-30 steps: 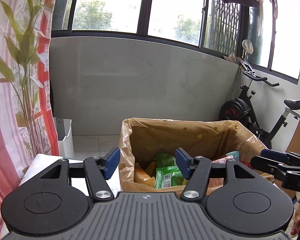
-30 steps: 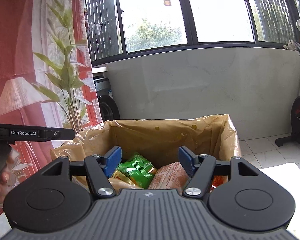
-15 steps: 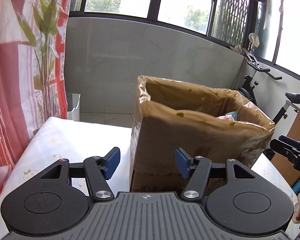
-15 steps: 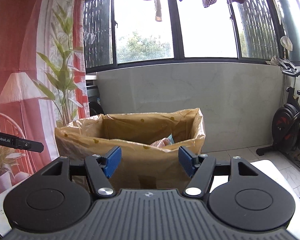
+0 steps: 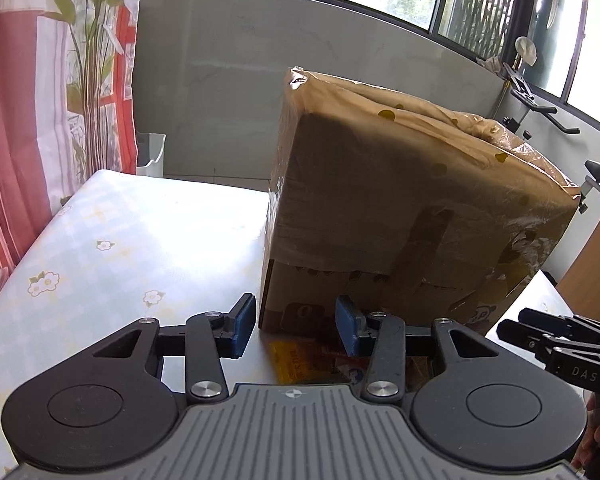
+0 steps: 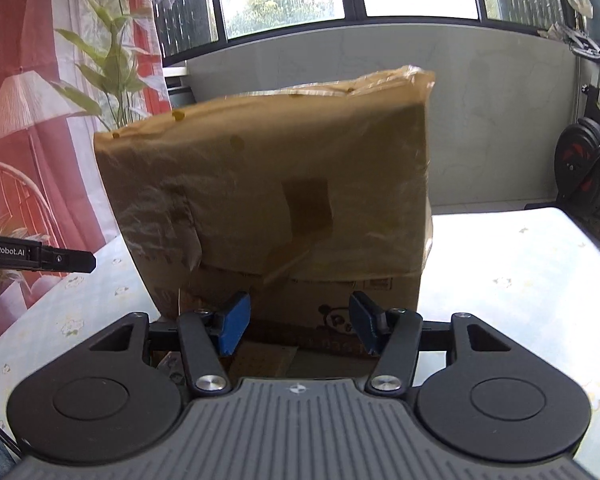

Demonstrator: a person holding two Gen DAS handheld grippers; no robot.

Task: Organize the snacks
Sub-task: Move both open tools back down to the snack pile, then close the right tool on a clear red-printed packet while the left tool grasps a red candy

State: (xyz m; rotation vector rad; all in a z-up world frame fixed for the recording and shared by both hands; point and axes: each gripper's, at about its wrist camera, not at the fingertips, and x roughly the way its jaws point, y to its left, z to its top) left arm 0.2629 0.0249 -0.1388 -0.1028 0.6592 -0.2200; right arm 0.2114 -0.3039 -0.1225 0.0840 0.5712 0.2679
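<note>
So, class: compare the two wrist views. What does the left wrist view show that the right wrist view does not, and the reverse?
Only the left wrist view shows the yellow snack packet lying between the closing jaws, and a white bin on the floor.

Only the right wrist view shows the lamp print on the curtain.

Both show the brown box on the flowered table, the windows and an exercise bike.

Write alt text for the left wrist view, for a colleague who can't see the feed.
A tall cardboard box lined with a brown plastic bag stands on a pale flowered table, filling the view. The left gripper is low before the box's near corner, jaws closing with nothing gripped; a yellow packet lies just beneath them. The right gripper's tips enter from the right edge.
</note>
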